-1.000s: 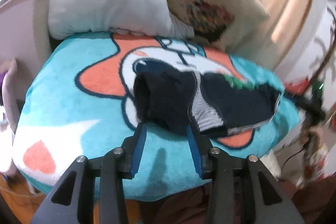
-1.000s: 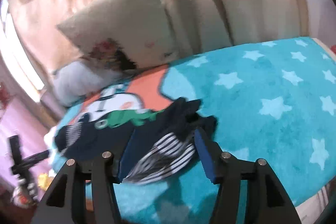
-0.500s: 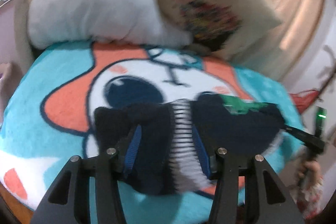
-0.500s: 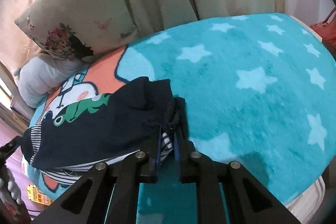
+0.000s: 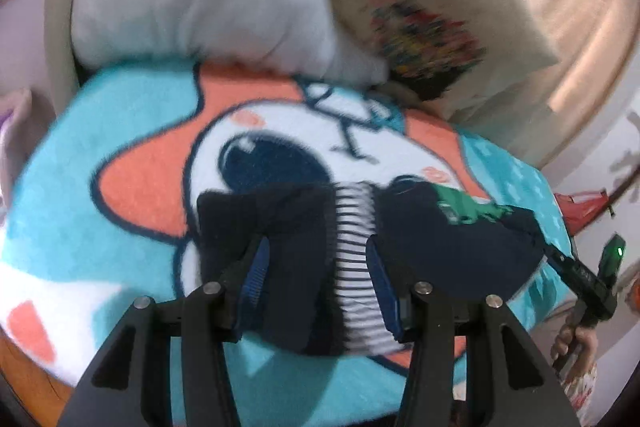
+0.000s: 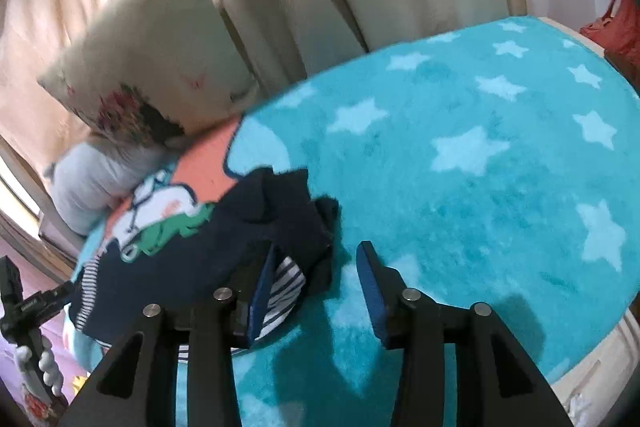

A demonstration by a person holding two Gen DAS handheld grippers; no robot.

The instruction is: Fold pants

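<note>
As pants (image 5: 304, 259) lay bunched, not flat, on near edge of bed blanket (image 5: 132, 187), fold looked barely begun. Left tongs (image 5: 316, 267) straddled striped waistband, grip uncertain. Right tongs (image 6: 316, 267) just reopened, gaping, right pad over bare blanket.

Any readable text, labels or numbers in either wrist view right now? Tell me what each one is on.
None can be read.
Other gripper's black body: a small pale marking, too blurred to read.
Pants: a green figure print only, no letters visible.
Blanket: stars and cartoon picture, no words.
Patterned pillow: blurred multicoloured print, no legible text.
</note>
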